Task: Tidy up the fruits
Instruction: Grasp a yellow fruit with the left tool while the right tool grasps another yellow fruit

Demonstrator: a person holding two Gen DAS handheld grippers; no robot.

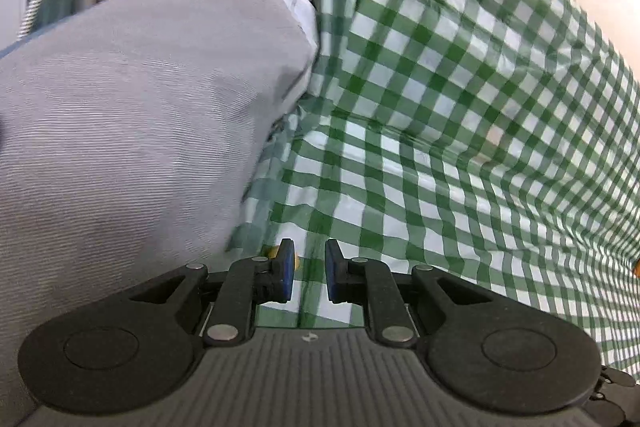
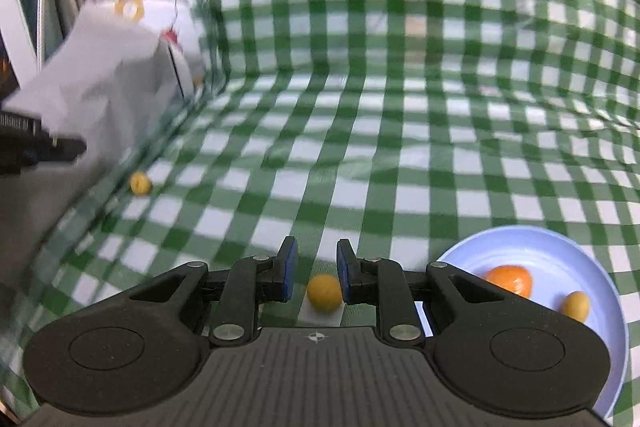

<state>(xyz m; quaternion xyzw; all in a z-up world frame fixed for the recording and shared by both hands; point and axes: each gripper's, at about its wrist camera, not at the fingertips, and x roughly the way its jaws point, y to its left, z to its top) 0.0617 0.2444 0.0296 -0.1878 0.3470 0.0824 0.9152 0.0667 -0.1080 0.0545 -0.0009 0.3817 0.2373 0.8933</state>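
Left gripper (image 1: 308, 273), jaws drawn in and empty, above the green checked cloth (image 1: 460, 107); a yellow fruit (image 1: 276, 251) shows partly behind its left pad, and a grey cushion (image 1: 140, 107) crowds the left side. Right gripper (image 2: 314, 275), likewise closed and empty, above a loose yellow fruit (image 2: 324, 293). The pale plate (image 2: 560, 255), cut off at right, holds an orange fruit (image 2: 510, 279) and a small yellow one (image 2: 576, 305). Another yellow piece (image 2: 140, 183) lies near the cloth's blurred left edge.
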